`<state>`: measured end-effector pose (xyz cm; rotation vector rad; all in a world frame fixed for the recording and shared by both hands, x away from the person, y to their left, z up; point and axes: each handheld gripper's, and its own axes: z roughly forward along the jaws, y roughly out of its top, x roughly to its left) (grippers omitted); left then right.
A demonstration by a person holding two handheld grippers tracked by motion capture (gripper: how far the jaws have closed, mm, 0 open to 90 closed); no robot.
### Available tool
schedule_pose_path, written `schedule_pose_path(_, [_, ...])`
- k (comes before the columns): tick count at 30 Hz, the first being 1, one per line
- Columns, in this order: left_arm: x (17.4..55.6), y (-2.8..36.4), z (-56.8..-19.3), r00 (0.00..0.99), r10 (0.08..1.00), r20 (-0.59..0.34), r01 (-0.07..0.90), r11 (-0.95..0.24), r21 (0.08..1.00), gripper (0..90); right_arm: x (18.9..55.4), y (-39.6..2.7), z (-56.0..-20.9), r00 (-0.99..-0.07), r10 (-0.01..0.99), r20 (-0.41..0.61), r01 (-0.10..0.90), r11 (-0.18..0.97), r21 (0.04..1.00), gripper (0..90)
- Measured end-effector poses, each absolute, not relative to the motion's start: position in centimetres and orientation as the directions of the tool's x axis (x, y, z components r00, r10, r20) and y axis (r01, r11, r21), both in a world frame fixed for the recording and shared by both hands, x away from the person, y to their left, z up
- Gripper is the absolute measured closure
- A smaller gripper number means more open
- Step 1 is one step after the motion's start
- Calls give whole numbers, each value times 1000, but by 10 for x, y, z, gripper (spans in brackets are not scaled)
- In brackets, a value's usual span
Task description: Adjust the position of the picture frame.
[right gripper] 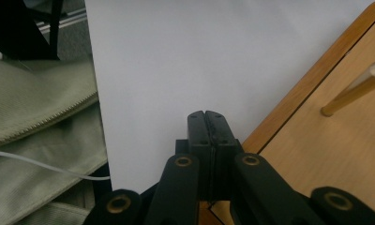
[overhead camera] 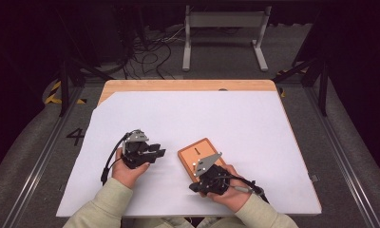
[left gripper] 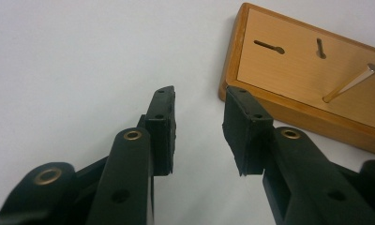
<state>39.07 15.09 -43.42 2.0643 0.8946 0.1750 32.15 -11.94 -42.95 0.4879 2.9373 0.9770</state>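
Observation:
A small wooden board (overhead camera: 197, 151) with two slots and a slanting metal peg (overhead camera: 194, 165) lies on the white sheet in front of the person. My left gripper (overhead camera: 158, 152) points right toward it, just left of its near corner. In the left gripper view the jaws (left gripper: 197, 101) stand open with nothing between them, with the board (left gripper: 307, 70) and its peg (left gripper: 349, 83) beyond. My right gripper (overhead camera: 193, 187) is at the board's near end, pointing left. Its jaws (right gripper: 208, 117) are shut on nothing, beside the board's edge (right gripper: 317, 154) and the peg (right gripper: 354, 89).
The white sheet (overhead camera: 226, 118) covers most of the wooden table (overhead camera: 188, 85). A green sleeve (right gripper: 35, 117) and a thin white cable lie past the sheet's near edge. A metal stand (overhead camera: 223, 21) and loose cables (overhead camera: 150, 52) are on the floor behind the table.

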Motion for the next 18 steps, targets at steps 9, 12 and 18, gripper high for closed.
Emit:
schedule_pose_path(9, [390, 150, -434, 738, 647, -191, 529, -380, 759, 644, 320, -118, -431, -947, 320, 8, 276, 804, 527, 900])
schedule_pose_path(12, [390, 150, -434, 742, 643, -190, 527, -385, 758, 644, 324, -126, -431, -937, 350, -13, 293, 805, 516, 900])
schedule_pose_path(18, [392, 148, -435, 743, 640, -196, 530, -385, 755, 646, 341, -164, -430, -890, 455, -19, 382, 770, 511, 900])
